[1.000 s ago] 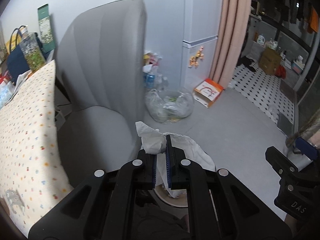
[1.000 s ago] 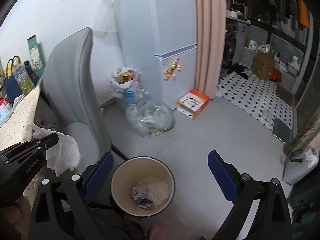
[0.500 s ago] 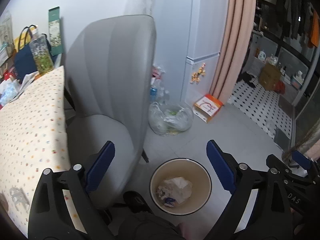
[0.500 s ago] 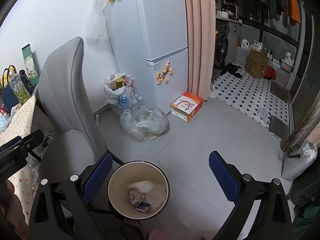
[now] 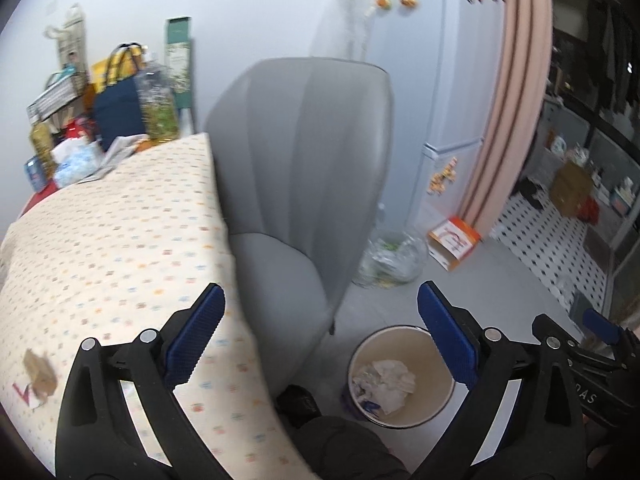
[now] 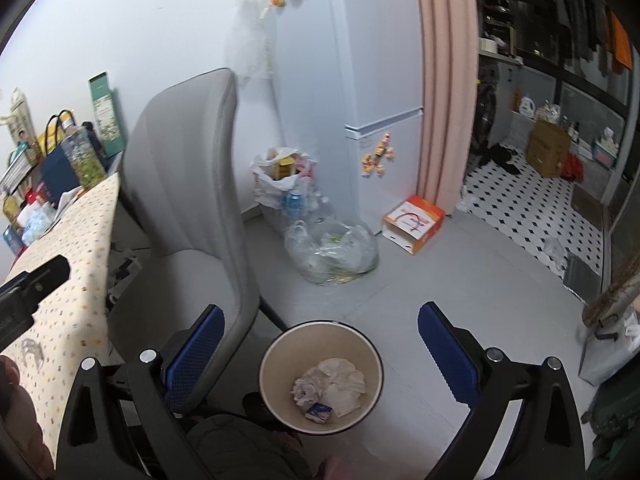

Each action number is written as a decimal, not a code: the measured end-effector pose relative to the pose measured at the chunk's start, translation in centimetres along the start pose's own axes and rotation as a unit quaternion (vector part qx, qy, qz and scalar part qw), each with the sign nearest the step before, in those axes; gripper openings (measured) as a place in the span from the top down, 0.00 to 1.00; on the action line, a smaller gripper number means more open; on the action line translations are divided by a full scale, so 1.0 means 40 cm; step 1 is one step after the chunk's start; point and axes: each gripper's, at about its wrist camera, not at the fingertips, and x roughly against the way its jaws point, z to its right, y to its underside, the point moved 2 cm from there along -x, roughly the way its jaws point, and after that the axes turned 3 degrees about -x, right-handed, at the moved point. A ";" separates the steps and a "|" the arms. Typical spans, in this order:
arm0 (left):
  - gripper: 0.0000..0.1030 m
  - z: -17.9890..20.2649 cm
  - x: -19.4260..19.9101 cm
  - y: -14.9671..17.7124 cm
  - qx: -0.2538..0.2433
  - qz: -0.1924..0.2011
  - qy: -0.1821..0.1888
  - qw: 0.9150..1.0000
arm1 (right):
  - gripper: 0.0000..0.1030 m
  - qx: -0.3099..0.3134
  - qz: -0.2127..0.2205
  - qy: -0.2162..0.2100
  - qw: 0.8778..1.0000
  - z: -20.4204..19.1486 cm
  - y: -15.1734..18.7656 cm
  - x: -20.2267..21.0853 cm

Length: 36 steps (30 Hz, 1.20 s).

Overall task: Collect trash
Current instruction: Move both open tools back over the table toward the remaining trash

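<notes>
Waste bin on floor beside grey chair; crumpled tissues inside. Left gripper, right gripper: fingers spread, empty. Brown scrap on desk, left of bin, likely uncollected.

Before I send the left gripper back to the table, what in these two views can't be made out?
- Brown scrap on the tablecloth, left wrist view: blurred, kind unclear.
- Trash bin contents: white crumpled tissue covers whatever lies beneath.
- Table's near part: hidden behind the left gripper in its view and cut off by the frame edge in the right gripper view.
</notes>
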 end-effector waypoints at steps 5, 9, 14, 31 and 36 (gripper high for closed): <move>0.06 -0.106 0.050 0.018 0.028 0.013 -0.022 0.999 | 0.08 0.023 0.014 -0.019 0.999 -0.090 -0.005 0.041; 0.06 -0.191 0.090 0.035 0.058 0.023 -0.038 0.997 | 0.08 0.050 0.019 -0.037 0.998 -0.176 0.001 0.071; 0.06 -0.289 0.141 0.063 0.085 0.035 -0.059 0.994 | 0.08 0.084 0.026 -0.061 0.994 -0.287 0.013 0.118; 0.06 -0.542 0.280 0.173 0.169 0.060 -0.106 0.978 | 0.08 0.167 0.045 -0.111 0.979 -0.545 0.092 0.253; 0.06 -0.582 0.310 0.203 0.183 0.064 -0.115 0.974 | 0.08 0.182 0.047 -0.121 0.975 -0.588 0.109 0.279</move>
